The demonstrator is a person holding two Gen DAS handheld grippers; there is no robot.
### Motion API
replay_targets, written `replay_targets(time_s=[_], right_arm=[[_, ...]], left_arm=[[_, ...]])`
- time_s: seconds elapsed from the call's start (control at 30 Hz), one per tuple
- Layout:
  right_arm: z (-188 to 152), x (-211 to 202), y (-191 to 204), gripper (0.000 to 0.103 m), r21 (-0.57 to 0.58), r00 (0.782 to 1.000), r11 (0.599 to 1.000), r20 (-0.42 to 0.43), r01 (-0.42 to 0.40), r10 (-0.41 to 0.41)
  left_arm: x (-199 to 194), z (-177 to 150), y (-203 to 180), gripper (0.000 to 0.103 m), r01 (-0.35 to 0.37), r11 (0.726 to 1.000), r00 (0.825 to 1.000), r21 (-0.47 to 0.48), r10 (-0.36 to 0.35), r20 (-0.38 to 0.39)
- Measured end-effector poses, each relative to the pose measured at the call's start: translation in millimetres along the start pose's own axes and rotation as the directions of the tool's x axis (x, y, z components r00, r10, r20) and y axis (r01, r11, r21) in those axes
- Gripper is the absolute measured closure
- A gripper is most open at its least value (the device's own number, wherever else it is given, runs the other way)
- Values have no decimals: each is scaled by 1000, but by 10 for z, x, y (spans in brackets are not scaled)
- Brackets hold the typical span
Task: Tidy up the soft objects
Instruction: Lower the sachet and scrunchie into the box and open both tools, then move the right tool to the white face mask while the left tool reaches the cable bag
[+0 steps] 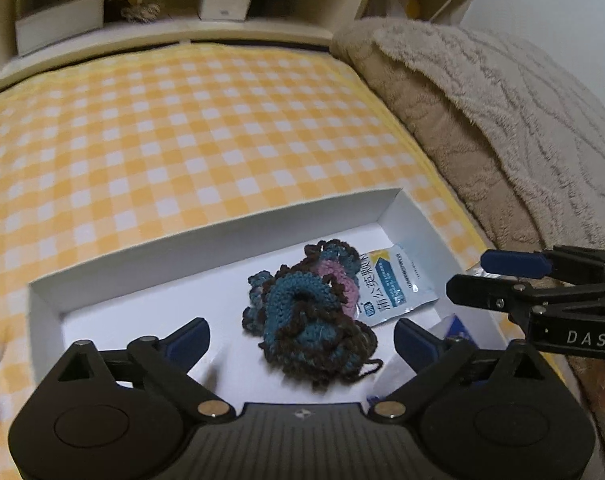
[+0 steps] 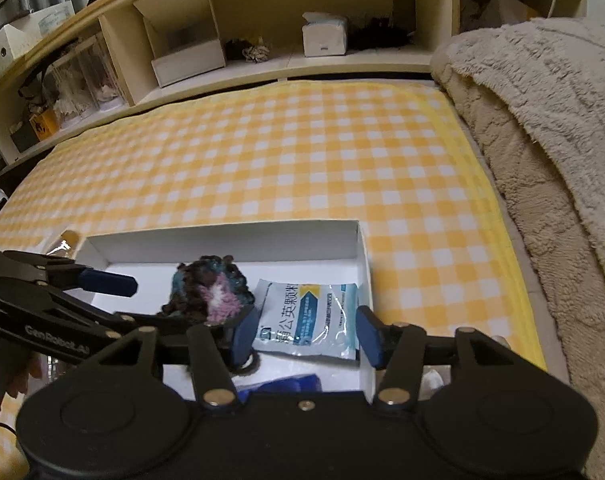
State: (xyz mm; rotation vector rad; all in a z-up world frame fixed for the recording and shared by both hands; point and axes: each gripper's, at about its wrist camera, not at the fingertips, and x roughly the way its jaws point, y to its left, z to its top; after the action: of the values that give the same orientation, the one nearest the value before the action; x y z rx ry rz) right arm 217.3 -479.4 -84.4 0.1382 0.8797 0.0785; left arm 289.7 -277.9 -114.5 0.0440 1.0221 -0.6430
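Observation:
A shallow white box (image 1: 222,226) (image 2: 222,229) lies on the yellow checked sheet. Inside it are a teal, brown and pink crochet piece (image 1: 306,312) (image 2: 210,288) and a flat pale blue sachet with printed text (image 1: 394,284) (image 2: 310,316). My left gripper (image 1: 302,340) (image 2: 142,300) stands wide open over the box, the crochet piece lying loose ahead of its pads. My right gripper (image 2: 307,336) (image 1: 484,278) is open near the box's right end. In its own view the sachet shows between its pads, but the left wrist view shows the sachet flat and apart from them.
A second blue and white packet (image 2: 286,384) (image 1: 458,328) lies at the box's near right corner. A beige fleece blanket (image 1: 502,120) (image 2: 562,140) is heaped along the right. The headboard shelf holds a tissue box (image 2: 324,38) and a white open carton (image 2: 182,40). A hand (image 2: 6,372) holds the left gripper.

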Motion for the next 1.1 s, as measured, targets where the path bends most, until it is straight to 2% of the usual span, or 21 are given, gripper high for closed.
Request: replay_targets(time_s=[0.03, 0.17, 0.4, 0.67, 1.1], right_arm=[[-5, -56, 22, 41, 2, 1000, 1000, 5, 2, -2], [9, -276, 83, 19, 13, 999, 1000, 39, 19, -19], [32, -655, 194, 8, 25, 995, 999, 86, 43, -45], [-23, -1040, 400, 1, 24, 989, 997, 128, 68, -71], [-186, -1548, 753, 0, 13, 973, 997, 220, 72, -73]], left_arm=[[-62, -12, -6, 2, -3, 1000, 1000, -2, 3, 9], [-337, -60, -48, 0, -6, 1000, 999, -5, 6, 43], [-760, -149, -112, 0, -17, 1000, 995, -8, 18, 94], [-1230, -264, -136, 0, -32, 999, 986, -15, 34, 160], [-1857, -515, -84, 0, -54, 998, 965, -6, 54, 255]])
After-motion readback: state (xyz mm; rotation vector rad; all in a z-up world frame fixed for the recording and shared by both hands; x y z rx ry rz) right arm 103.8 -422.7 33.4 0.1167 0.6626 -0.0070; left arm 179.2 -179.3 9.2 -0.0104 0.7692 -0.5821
